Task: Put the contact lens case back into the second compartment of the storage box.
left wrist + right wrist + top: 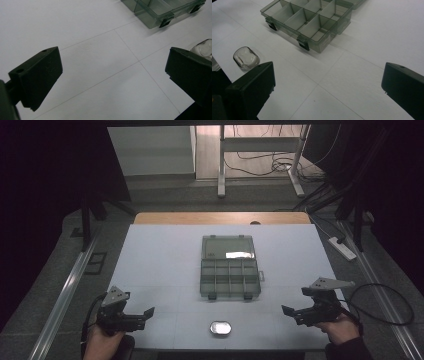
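A clear greenish compartment box (230,279) lies in the middle of the white table with its lid (228,247) folded back flat; its compartments look empty (309,21). A small clear oval dish (221,328) sits near the front edge, also seen as the dish (246,58) and partly behind a jaw as the dish (203,48). My left gripper (145,316) is at the front left, held in a hand, open and empty above the tabletop. My right gripper (291,314) is at the front right, open and empty, facing the box's front latches (303,44).
The white table top (165,265) has thin seam lines and a wooden strip (222,218) at its far edge. Beyond it stand a desk frame (260,160) and floor cables. A power strip (342,248) lies off the table's right side. Cables trail from both grippers.
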The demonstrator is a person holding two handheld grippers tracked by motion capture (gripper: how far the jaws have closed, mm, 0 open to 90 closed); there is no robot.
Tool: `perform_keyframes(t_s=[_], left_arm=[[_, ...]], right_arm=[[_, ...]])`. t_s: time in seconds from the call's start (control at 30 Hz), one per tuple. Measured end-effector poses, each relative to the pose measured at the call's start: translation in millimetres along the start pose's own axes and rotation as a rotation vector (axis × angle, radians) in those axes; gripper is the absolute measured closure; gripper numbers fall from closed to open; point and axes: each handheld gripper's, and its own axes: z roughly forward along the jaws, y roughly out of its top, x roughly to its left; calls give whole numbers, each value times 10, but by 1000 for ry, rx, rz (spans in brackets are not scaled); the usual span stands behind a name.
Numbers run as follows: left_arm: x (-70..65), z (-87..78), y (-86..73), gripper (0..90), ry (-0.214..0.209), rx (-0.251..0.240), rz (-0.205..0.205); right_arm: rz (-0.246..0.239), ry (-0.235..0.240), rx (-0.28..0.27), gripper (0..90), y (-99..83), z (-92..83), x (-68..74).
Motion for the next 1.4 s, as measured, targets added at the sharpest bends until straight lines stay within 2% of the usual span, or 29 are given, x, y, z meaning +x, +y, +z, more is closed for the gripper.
perform_keyframes(t_s=[0.3, 1.4], left_arm=[[-6, 6, 2, 11, -2, 4, 5], [-14, 15, 6, 13, 1, 14, 15]], right_arm=[[-11, 38, 8, 0, 98, 102, 76], [-131, 138, 97, 0, 297, 487, 426]])
